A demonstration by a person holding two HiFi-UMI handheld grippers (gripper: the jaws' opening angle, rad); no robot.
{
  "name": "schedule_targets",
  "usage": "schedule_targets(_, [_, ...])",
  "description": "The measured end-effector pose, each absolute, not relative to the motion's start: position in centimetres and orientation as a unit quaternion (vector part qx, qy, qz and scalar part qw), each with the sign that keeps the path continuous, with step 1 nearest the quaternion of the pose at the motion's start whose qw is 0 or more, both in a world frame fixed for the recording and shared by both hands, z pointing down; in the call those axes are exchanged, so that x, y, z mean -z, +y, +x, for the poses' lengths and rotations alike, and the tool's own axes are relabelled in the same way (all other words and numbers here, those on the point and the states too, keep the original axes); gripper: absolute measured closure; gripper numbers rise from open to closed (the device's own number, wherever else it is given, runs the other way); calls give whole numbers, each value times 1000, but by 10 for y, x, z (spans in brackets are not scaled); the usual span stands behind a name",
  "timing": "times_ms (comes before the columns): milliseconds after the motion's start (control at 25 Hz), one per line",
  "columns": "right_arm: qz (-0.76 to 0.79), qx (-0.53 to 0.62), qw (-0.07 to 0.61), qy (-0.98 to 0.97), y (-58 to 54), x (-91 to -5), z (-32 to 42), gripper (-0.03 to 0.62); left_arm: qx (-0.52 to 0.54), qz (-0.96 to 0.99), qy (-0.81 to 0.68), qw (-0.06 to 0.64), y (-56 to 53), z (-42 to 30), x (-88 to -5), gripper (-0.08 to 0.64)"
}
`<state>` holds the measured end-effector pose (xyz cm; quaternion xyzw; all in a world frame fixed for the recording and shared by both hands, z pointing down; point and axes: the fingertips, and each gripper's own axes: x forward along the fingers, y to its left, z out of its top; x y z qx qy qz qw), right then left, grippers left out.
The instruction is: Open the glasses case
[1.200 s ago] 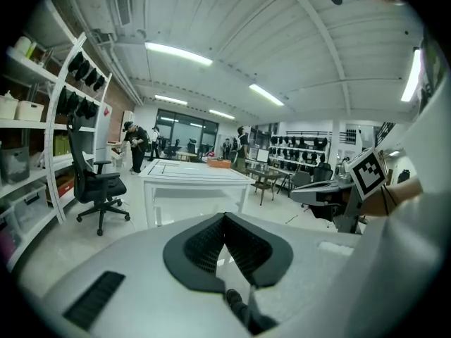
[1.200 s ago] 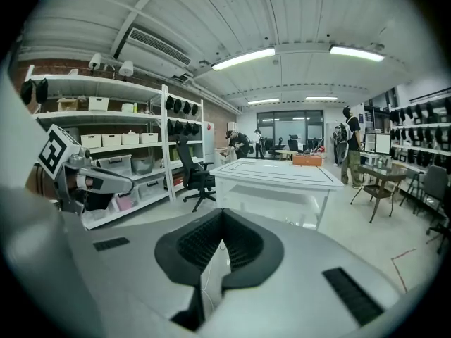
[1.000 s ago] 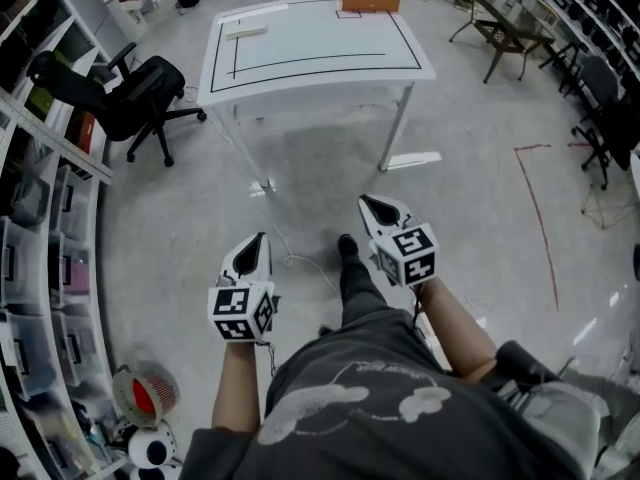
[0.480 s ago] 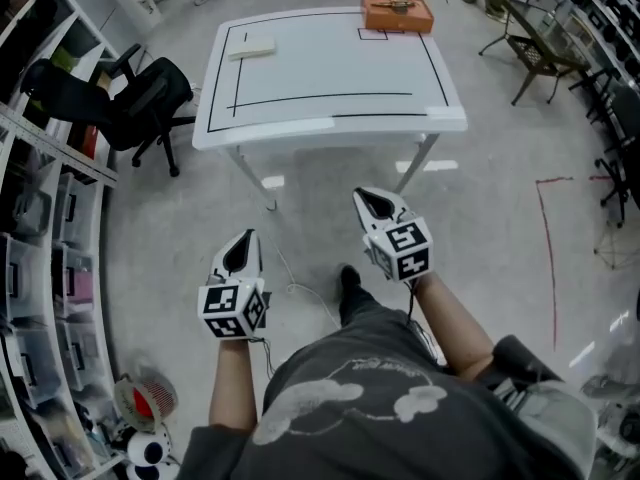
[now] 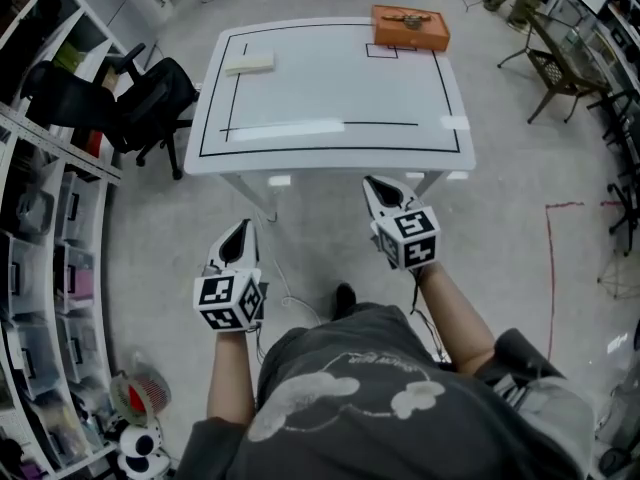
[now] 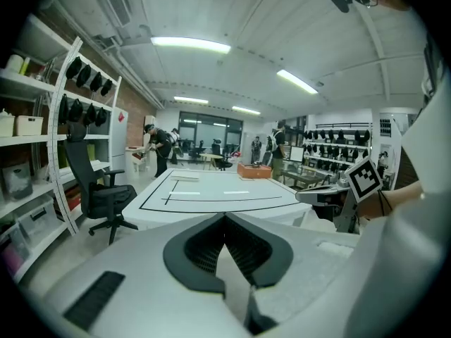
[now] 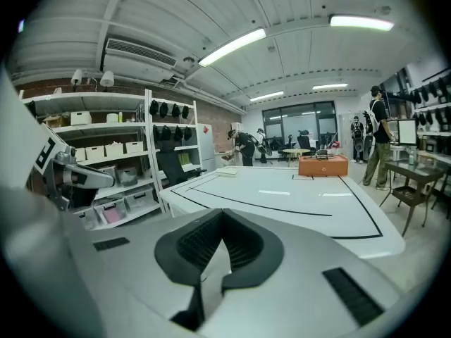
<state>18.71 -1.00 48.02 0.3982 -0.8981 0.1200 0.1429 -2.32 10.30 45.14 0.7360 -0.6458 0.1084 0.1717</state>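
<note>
A white table (image 5: 330,158) with black tape lines stands ahead of me. At its far right corner is an orange box (image 5: 410,26) with a small dark thing on top. A flat pale case (image 5: 249,63) lies at the far left. Both grippers hang in the air short of the table's near edge, apart from everything. My left gripper (image 5: 237,238) is shut and empty, its jaws closed together (image 6: 225,218). My right gripper (image 5: 383,190) is also shut with nothing in it (image 7: 224,214). The right gripper view shows the orange box (image 7: 323,165) and the pale case (image 7: 227,171) far off.
A black office chair (image 5: 140,98) stands left of the table. Shelving with bins (image 5: 40,228) runs along the left wall, and a small fan (image 5: 140,396) sits on the floor. Red tape (image 5: 550,258) marks the floor at right. People stand far behind the table.
The table has come closer and lower in the head view. Both grippers have moved forward towards its near edge, still shut and empty.
</note>
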Motion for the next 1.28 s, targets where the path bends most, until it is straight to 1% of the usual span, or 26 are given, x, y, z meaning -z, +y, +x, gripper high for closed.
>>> schedule_targets(240, [397, -126, 143, -898, -27, -479, 185, 592, -103, 721, -661, 181, 91, -37, -453, 561])
schedule_targets(560, [385, -125, 168, -899, -41, -491, 175, 592, -108, 728, -649, 191, 59, -48, -468, 561])
schedule_targets(840, [406, -109, 172, -891, -91, -482, 156, 592, -108, 748, -629, 183, -9, -71, -468, 561])
schedule_targets(1280, [421, -105, 180, -883, -216, -480, 77, 592, -86, 763, -616, 176, -147, -156, -466, 561])
